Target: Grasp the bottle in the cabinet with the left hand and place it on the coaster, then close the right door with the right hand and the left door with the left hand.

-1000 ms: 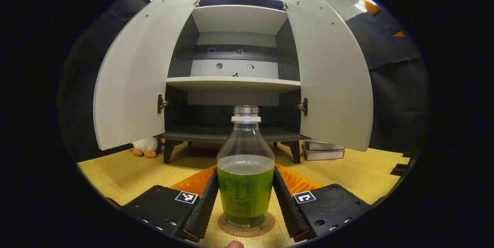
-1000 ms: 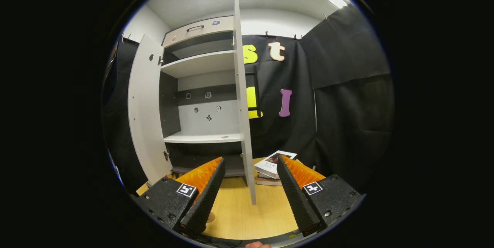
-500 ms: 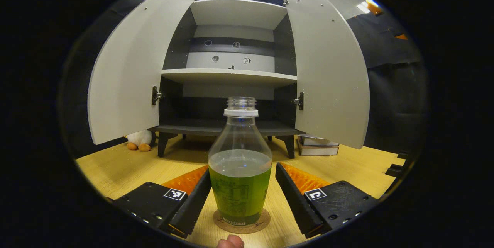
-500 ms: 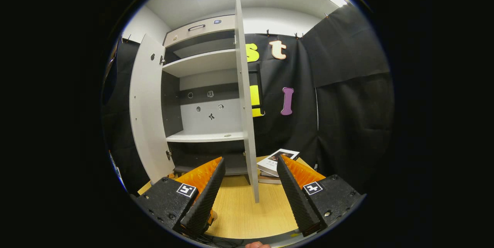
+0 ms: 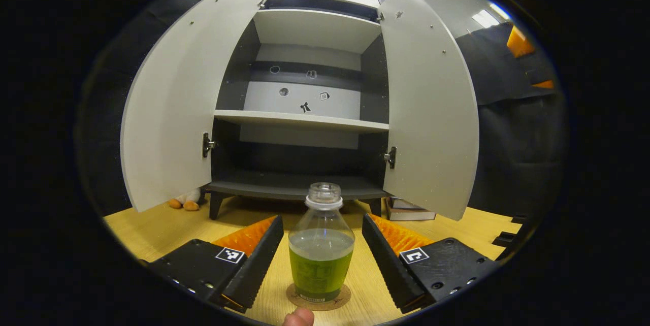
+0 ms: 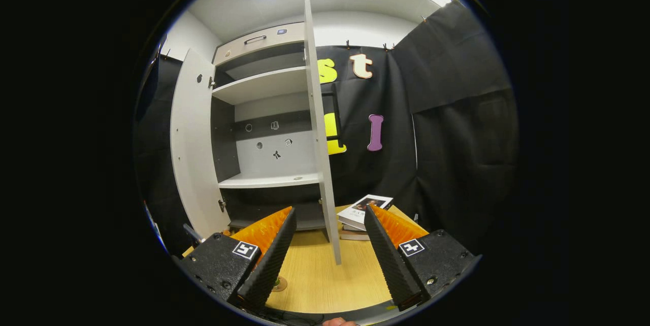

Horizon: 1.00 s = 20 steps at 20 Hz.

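Note:
The clear bottle (image 5: 321,245), half full of green liquid and without a cap, stands upright on the round cork coaster (image 5: 318,299) on the wooden table. My left gripper (image 5: 322,220) is open; its fingers flank the bottle with a gap on each side and touch nothing. Behind it the cabinet has its left door (image 5: 167,112) and right door (image 5: 426,112) swung wide, shelves bare. In the right gripper view my right gripper (image 6: 330,210) is open and holds nothing, facing the edge of the right door (image 6: 319,153) a short way ahead.
A stack of books (image 6: 363,212) lies on the table by the cabinet's right leg, behind the right door. A plush toy (image 5: 185,199) sits under the left door. Black cloth walls close in the booth on both sides.
My left gripper has opened off the bottle and drawn back, leaving it standing on the coaster. The right gripper has barely shifted.

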Each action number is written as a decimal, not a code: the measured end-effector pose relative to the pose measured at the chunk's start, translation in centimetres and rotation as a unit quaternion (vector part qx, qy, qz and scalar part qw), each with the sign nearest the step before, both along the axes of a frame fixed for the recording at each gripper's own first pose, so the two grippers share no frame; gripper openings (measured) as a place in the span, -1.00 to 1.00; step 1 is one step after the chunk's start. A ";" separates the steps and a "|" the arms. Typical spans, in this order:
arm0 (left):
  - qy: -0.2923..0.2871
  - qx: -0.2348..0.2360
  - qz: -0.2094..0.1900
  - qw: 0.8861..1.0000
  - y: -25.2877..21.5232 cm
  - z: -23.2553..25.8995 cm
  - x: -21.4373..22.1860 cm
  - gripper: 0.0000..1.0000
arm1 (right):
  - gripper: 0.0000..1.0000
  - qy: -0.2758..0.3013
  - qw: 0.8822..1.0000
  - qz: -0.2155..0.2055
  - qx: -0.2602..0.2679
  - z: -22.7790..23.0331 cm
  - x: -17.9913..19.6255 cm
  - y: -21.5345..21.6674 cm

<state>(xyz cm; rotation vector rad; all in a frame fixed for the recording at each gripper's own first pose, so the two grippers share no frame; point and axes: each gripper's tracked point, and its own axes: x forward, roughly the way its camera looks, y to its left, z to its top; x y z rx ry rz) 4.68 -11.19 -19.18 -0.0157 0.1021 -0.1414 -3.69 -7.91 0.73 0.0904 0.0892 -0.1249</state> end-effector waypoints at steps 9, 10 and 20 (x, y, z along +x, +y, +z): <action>-0.071 -0.001 -0.007 0.997 2.2 11.3 0.3 0.99 | 0.65 -0.030 0.999 -0.001 0.017 -0.6 0.9 0.1; -0.077 0.001 -0.005 0.997 2.6 12.5 0.2 0.89 | 0.65 -0.033 0.999 0.001 0.020 -0.6 1.1 0.2; -0.014 -0.057 -0.002 0.998 3.9 15.9 -3.5 0.99 | 0.65 -0.068 0.996 0.045 0.031 0.0 1.9 1.5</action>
